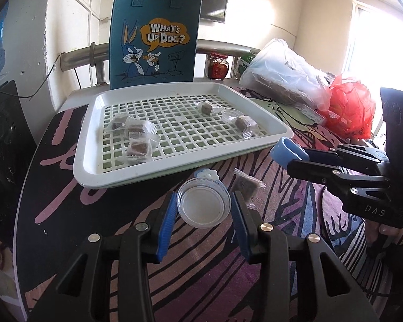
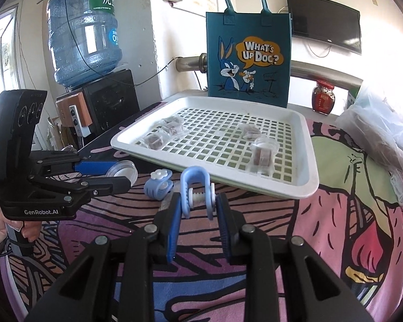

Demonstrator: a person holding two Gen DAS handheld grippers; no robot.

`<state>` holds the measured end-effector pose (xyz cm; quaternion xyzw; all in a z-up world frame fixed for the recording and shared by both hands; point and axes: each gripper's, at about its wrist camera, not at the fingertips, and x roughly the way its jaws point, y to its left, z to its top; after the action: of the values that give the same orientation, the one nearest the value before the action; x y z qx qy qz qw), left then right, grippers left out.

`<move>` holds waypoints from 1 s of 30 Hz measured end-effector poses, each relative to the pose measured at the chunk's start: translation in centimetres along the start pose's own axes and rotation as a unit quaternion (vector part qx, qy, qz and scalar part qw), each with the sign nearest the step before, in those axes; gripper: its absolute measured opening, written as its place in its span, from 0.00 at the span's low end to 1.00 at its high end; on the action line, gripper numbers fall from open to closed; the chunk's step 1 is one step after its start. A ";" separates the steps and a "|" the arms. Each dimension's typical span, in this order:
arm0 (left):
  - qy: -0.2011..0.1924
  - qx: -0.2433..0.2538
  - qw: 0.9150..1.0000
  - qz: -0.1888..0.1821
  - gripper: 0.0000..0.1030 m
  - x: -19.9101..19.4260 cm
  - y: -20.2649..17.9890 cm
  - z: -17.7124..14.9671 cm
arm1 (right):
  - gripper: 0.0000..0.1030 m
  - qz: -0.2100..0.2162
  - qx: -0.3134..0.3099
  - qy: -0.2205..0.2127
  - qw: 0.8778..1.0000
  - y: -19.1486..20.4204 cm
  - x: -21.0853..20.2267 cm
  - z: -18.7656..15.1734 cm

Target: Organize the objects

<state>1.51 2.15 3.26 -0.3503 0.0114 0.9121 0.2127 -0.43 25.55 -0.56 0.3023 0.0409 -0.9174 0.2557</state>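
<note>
My left gripper [image 1: 204, 208] is shut on a clear round plastic lid [image 1: 203, 205], held just above the table in front of the white grid tray [image 1: 94, 158]; it also shows in the right wrist view [image 2: 115, 173]. My right gripper [image 2: 198, 201] is shut on a light blue U-shaped clip [image 2: 194, 187], also seen in the left wrist view [image 1: 288, 153]. Several wrapped brown cubes [image 1: 139, 147] lie in the tray, one beside a small clear cup [image 1: 232, 114]. One wrapped cube [image 1: 245, 185] and a second blue clip [image 2: 158, 183] lie on the table.
A blue Bugs Bunny tote bag [image 1: 154, 40] stands behind the tray. A red jar [image 1: 218, 65], a clear plastic bag [image 1: 284, 72] and a red bag [image 1: 352, 107] sit at the right. A water jug [image 2: 84, 29] stands on a dispenser at the left.
</note>
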 end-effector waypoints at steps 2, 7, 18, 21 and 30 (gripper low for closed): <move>-0.002 -0.003 1.000 -0.002 0.38 -0.1 0.1 0.0 | 0.25 0.000 0.004 -0.004 1.000 -0.1 -0.2 -0.1; 0.002 -0.015 1.000 -0.007 0.38 0.1 0.5 -0.1 | 0.25 0.004 0.008 -0.006 1.000 -0.3 -0.3 -0.1; 0.011 -0.026 1.000 -0.010 0.38 0.4 0.8 -0.1 | 0.25 0.007 0.008 -0.012 1.000 -0.3 -0.6 -0.2; 0.012 -0.028 0.999 -0.011 0.38 0.5 0.9 -0.1 | 0.25 0.007 0.008 -0.012 1.000 -0.3 -0.6 -0.2; 0.014 -0.029 0.999 -0.012 0.38 0.5 0.8 -0.1 | 0.25 0.009 0.008 -0.011 1.000 -0.4 -0.5 -0.2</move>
<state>0.91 1.57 2.73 -0.3692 -0.0163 0.9045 0.2129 -0.15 26.19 -0.45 0.2949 0.0281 -0.9185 0.2617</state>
